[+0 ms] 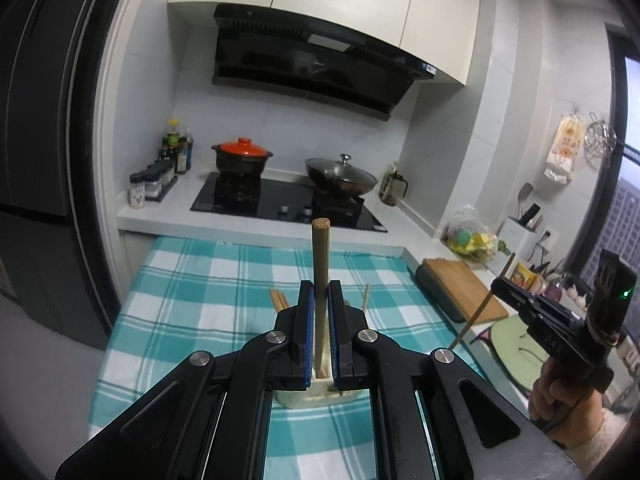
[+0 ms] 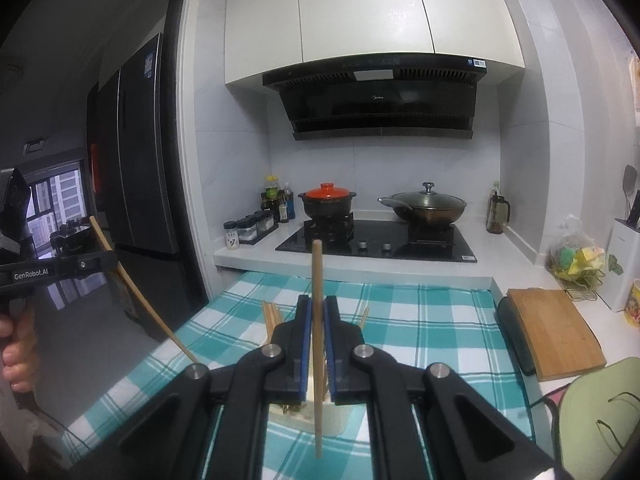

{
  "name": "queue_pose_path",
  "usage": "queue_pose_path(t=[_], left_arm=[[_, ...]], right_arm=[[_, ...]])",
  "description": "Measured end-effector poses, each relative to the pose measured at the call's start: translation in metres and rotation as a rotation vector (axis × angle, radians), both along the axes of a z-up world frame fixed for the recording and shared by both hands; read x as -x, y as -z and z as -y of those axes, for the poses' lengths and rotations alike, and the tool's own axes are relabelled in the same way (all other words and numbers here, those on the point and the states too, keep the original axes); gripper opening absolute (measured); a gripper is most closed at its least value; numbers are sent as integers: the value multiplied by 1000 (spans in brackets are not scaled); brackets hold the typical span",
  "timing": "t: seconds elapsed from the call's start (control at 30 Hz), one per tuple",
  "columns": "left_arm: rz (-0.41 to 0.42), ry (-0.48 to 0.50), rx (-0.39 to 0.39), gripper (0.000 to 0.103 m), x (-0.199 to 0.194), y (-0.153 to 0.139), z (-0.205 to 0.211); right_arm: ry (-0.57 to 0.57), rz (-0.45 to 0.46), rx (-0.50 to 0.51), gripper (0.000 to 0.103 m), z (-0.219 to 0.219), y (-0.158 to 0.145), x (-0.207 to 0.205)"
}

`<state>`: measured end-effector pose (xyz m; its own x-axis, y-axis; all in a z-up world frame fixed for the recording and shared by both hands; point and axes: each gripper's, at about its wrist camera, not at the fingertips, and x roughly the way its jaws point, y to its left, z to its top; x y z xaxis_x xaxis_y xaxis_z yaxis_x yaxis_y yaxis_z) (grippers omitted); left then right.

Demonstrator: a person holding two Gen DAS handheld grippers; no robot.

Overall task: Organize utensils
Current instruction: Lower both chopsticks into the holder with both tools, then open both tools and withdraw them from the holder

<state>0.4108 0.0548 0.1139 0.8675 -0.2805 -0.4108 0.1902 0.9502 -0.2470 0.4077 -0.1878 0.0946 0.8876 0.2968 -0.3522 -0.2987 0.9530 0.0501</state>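
Note:
My left gripper [image 1: 320,300] is shut on a wooden chopstick [image 1: 321,264] held upright, its lower end over a cream utensil holder [image 1: 316,398] on the teal checked cloth [image 1: 200,300]. My right gripper [image 2: 317,312] is shut on another wooden chopstick [image 2: 317,280], also upright, above the same holder [image 2: 308,416]. Several chopsticks [image 2: 272,314] stand in the holder behind the fingers. Each gripper shows in the other view: the right one [image 1: 500,284] with its chopstick [image 1: 480,312], the left one [image 2: 110,258] with its chopstick [image 2: 136,292].
Behind the cloth is a black hob [image 1: 280,204] with an orange-lidded pot [image 1: 242,156] and a lidded wok [image 1: 342,178]. Spice jars [image 1: 150,186] stand at the left. A wooden cutting board [image 2: 556,332] and a green mat [image 2: 600,412] lie at the right.

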Motion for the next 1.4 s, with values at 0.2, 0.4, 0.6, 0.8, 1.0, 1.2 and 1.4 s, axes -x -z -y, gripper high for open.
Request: queue_pose_path(t=[0.2, 0.4, 0.6, 0.8, 1.0, 1.2, 1.4], left_arm=[[-5, -25, -25, 5, -47, 15, 24], [-91, -17, -56, 5, -89, 56, 45], [-212, -3, -93, 5, -122, 100, 55], [-282, 9, -98, 6, -139, 125, 61], [-284, -1, -134, 37, -138, 127, 60], [-173, -58, -213, 80, -85, 105, 49], [3, -158, -337, 103, 7, 89, 53]], right_arm=[[6, 53, -22, 6, -8, -7, -53], [-13, 66, -6, 6, -28, 20, -98], [-83, -118, 43, 6, -52, 75, -140], [-118, -295, 79, 6, -65, 122, -172], [-106, -394, -4, 17, -62, 141, -196], [-68, -343, -45, 50, -43, 121, -176], [-35, -216, 12, 69, -20, 85, -100]])
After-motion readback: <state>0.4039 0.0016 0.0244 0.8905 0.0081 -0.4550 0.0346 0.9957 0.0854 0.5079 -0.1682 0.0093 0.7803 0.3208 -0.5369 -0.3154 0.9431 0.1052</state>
